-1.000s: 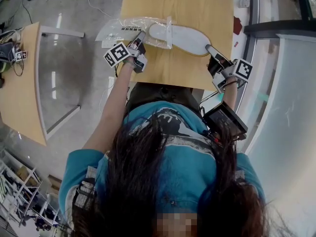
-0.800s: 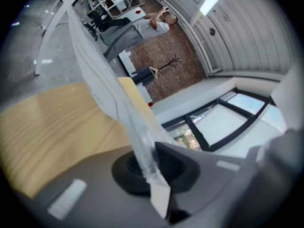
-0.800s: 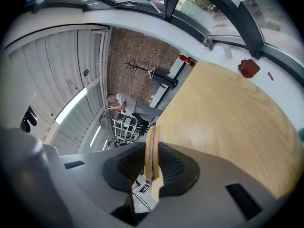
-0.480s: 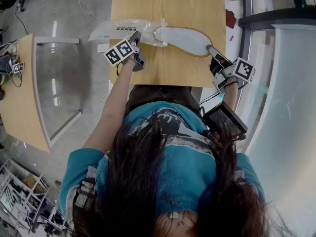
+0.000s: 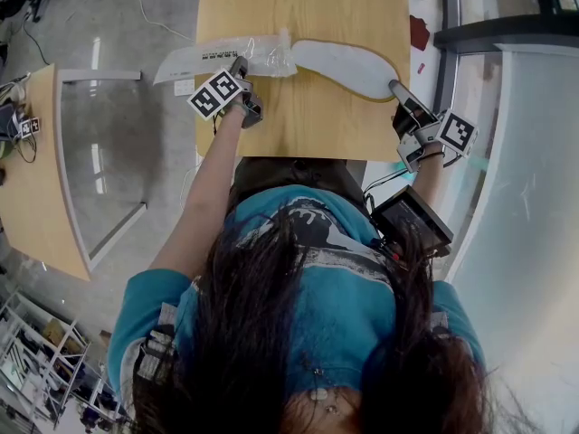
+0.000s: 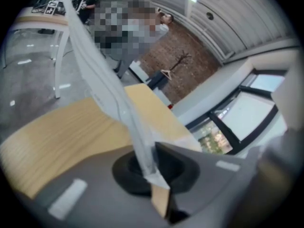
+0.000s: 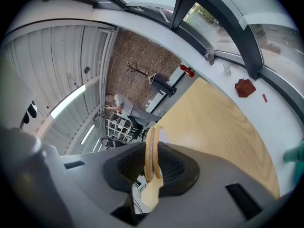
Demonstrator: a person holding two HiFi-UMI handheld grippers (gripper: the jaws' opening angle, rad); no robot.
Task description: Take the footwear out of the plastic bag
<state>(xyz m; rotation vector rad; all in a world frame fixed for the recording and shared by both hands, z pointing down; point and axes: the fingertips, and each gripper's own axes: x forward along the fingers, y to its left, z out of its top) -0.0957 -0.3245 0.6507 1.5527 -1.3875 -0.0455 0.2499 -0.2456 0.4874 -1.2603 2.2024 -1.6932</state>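
Note:
A flat pale slipper (image 5: 348, 64) with a tan rim lies across the back of the wooden table (image 5: 308, 125). My right gripper (image 5: 395, 87) is shut on its right end; in the right gripper view the slipper's thin edge (image 7: 151, 151) stands clamped between the pads of the right gripper (image 7: 152, 167). The clear plastic bag (image 5: 217, 57) stretches left past the table's edge, only its right end still at the slipper's tip. My left gripper (image 5: 240, 65) is shut on the bag. In the left gripper view, the film (image 6: 102, 80) runs up out of the left gripper (image 6: 149, 167).
A second wooden table (image 5: 36, 170) with a glass panel stands to the left across a strip of floor. A white sill with a small red object (image 5: 418, 33) and a glass surface (image 5: 525, 197) lie to the right. The person's head and blue shirt hide the table's near edge.
My left gripper has pulled the bag leftward, so it now hangs past the table's left edge and most of the slipper is bare. The right gripper has shifted slightly right, still holding the slipper.

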